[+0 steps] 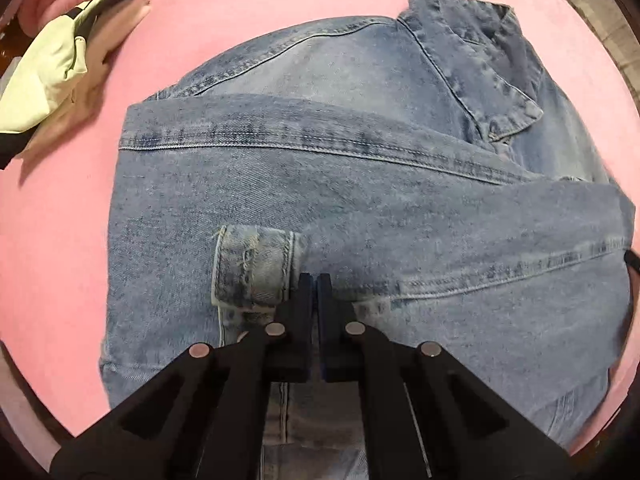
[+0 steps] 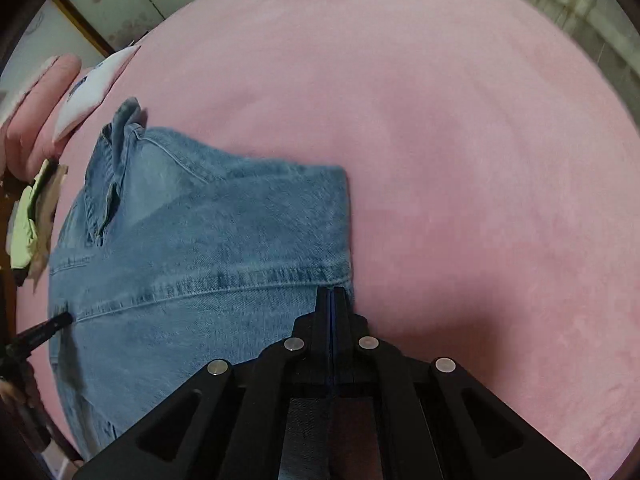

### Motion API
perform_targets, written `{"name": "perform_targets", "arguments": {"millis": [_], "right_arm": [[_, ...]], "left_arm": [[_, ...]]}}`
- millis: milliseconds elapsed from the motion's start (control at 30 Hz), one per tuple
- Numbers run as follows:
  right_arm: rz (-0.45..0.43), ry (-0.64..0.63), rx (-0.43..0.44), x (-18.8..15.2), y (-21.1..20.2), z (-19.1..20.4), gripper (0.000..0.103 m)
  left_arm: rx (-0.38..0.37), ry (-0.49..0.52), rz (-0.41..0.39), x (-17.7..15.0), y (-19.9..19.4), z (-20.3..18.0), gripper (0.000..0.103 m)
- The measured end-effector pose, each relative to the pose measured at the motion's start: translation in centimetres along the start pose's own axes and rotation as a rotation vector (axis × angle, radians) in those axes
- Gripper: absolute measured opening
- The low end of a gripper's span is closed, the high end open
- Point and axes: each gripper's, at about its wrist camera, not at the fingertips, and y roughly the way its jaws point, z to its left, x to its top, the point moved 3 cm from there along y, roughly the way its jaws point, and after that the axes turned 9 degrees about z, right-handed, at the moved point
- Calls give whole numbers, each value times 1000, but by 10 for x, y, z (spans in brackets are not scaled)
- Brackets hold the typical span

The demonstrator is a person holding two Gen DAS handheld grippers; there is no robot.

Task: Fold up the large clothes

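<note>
A blue denim jacket (image 1: 360,184) lies partly folded on the pink surface (image 1: 240,8), its collar (image 1: 480,60) at the far right and a sleeve laid across the body with its cuff (image 1: 256,268) near me. My left gripper (image 1: 315,280) is shut, its tips at the sleeve beside the cuff; whether it pinches cloth I cannot tell. In the right wrist view the jacket (image 2: 208,248) fills the left half. My right gripper (image 2: 332,292) is shut at the jacket's folded right edge by a seam. The left gripper's tip (image 2: 56,322) shows at the jacket's left edge.
A pale green and black garment (image 1: 52,76) lies at the far left of the pink surface, also seen in the right wrist view (image 2: 28,216). A white packet (image 2: 92,88) and a pink pillow (image 2: 36,112) lie at the far left. Pink surface (image 2: 480,160) stretches right of the jacket.
</note>
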Motion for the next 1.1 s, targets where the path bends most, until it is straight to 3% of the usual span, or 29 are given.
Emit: {"name": "perform_targets", "arguments": {"millis": [100,133,200,267,333,367,467,533,633,733,833,900,1000,1067,1100], "right_arm": [[-68,124,165,5,-29,3,0],[-60,142,247,2,-31,7,0],[42,112,310,-7,-17,24,0],[80,25,239,-18,-7,39,0],[63,11,181,-22,-5,37,0],[61,37,162,-24,-3,32,0],[62,93,-39,-34,-5,-12,0],[74,150,-20,-38,-9,-26,0],[19,174,10,-42,-34,-32,0],[-16,189,50,-53,-60,-22,0],[12,191,46,-73,-70,-3,0],[45,163,41,-93,-74,18,0],[91,129,40,-129,-71,53,0],[122,121,46,-161,-84,60,0],[134,116,50,-176,-89,69,2]], "left_arm": [[-104,25,-11,-14,-16,-20,2],[-126,45,-7,-23,-18,-27,2],[-110,82,9,-43,-18,-46,2],[-45,99,17,-53,-13,-52,2],[14,73,11,-64,-8,-46,2],[22,50,-3,-69,-7,-41,2],[10,19,-18,-77,-7,-24,4],[-12,33,-8,-76,-7,-18,3],[-10,27,17,-89,-17,-12,3],[-26,-22,35,-90,-23,-2,4],[-37,-58,64,-104,-38,5,7],[-56,-67,85,-122,-43,8,12],[-52,-65,109,-157,-48,12,29],[-32,-61,130,-174,-54,15,49],[-38,-58,132,-183,-58,15,53]]}}
